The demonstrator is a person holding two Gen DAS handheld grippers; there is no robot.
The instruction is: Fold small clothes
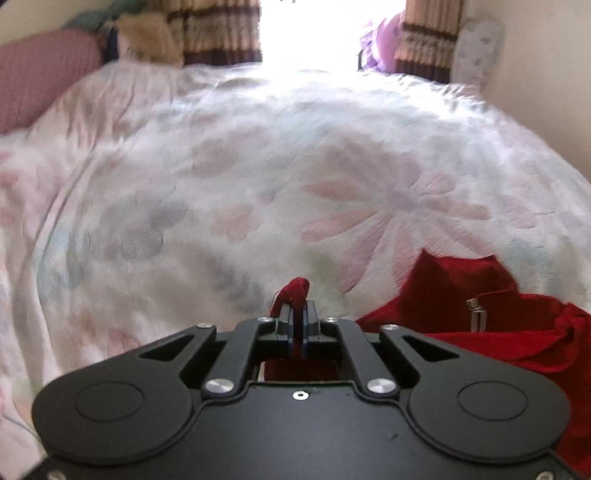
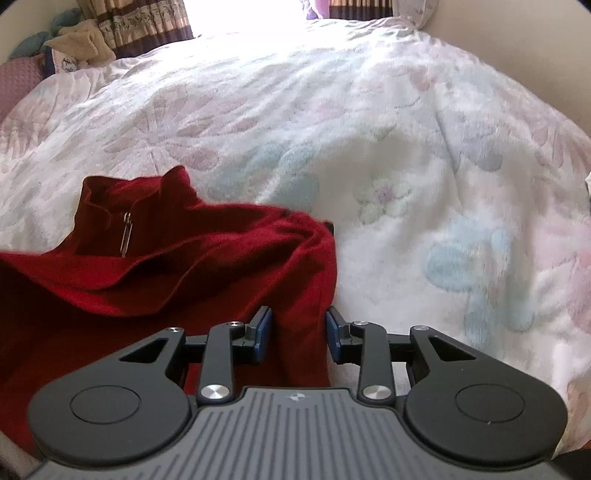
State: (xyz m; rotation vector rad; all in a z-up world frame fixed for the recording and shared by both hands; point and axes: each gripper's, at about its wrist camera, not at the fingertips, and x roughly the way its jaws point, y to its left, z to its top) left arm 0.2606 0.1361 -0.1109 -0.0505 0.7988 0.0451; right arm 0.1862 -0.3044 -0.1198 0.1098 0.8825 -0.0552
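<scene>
Right claw [image 2: 297,332] open astride a red top [image 2: 166,266] on the floral bedspread [image 2: 406,147].

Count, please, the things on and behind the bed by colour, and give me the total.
Red: 1, the red top, pinched by the left gripper
White with flowers: 1, the bedspread
Pink: 1, the pink pillow
Tan: 1, the plush toy
Teal: 1, a soft thing, kind unclear
Purple: 1, a cloth by the curtain
Total: 6
</scene>
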